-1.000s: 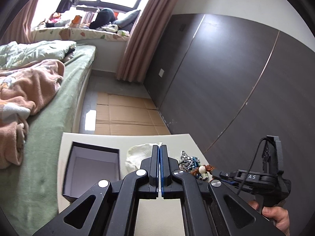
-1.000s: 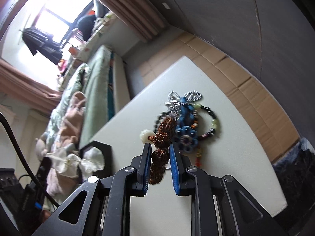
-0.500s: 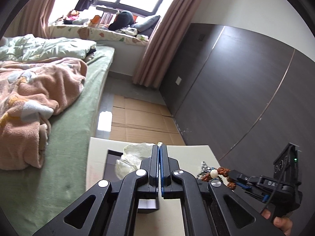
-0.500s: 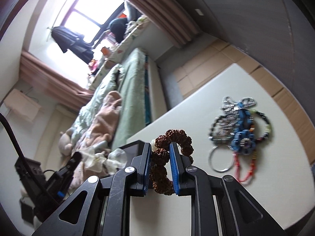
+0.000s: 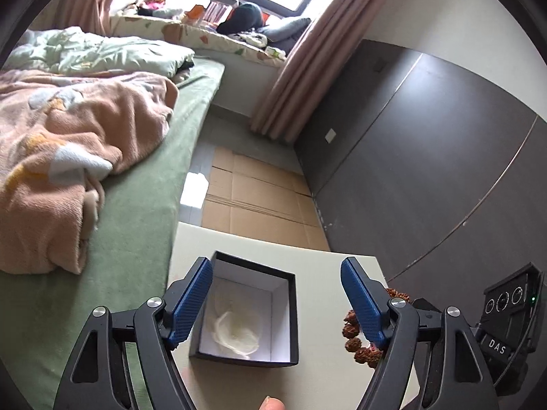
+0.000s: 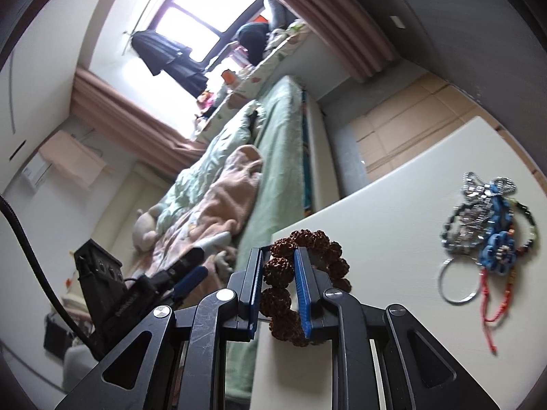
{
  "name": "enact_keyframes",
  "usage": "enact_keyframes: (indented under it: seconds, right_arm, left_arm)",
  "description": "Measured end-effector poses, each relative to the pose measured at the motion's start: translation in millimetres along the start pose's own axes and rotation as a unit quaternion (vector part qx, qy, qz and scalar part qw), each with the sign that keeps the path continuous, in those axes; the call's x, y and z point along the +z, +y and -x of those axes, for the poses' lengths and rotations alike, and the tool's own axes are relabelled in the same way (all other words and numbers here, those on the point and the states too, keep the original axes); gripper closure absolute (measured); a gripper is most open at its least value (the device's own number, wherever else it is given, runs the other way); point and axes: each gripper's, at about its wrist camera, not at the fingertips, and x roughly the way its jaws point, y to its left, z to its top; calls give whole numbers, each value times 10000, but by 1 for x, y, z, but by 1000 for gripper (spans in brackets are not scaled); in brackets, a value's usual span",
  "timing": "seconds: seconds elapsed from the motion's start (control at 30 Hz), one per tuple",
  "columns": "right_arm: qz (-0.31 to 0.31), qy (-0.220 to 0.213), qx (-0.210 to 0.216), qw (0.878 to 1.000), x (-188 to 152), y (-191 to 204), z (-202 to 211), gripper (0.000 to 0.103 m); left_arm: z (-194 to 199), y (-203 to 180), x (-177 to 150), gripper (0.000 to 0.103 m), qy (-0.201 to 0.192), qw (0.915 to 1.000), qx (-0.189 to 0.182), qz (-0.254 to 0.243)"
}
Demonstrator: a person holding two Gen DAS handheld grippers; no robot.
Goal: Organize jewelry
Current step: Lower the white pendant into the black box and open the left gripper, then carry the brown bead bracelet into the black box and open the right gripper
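Your right gripper (image 6: 278,288) is clamped on the brown bead bracelet (image 6: 304,273), whose loop bulges out past the pads toward 1 o'clock, above the white table (image 6: 393,239). The remaining jewelry pile (image 6: 485,235) lies well apart at 3 o'clock. Your left gripper (image 5: 275,299) points downward, its jaws opening with nothing between the pads; the open black box (image 5: 289,311) sits below the gap, a pale piece, possibly cloth (image 5: 236,333), inside.
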Motion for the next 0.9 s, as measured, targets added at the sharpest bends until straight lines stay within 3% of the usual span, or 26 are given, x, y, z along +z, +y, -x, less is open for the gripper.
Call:
enact_keyframes:
  seconds: [0.4,0.57,0.67,0.73,0.8,0.9]
  right_arm:
    - [267,226,127,9993,-6,29,-48,83]
    - [549,232,-321,9977,-11,38,-67,83]
    - [668,203,-815,9942,-14,40,-79,82]
    - [740,397,-854,9928,-16,42,-88,81]
    - [693,656,-628,9935,-16,42,-94,76]
    - [697,503,-751,9935,-15,39,-83,58]
  left_arm:
    - [14,16,5,25,-76,9997,50,226]
    - [16,23,8,25,-105,9995,60,304]
    - [18,27,9,25,-128,9993,97,351]
    - [17,28,9,25,-98,9993,93,362]
    - [15,29,9,25,-66,9993,101,352]
    - [15,27,9,25,-74,9994,142,295]
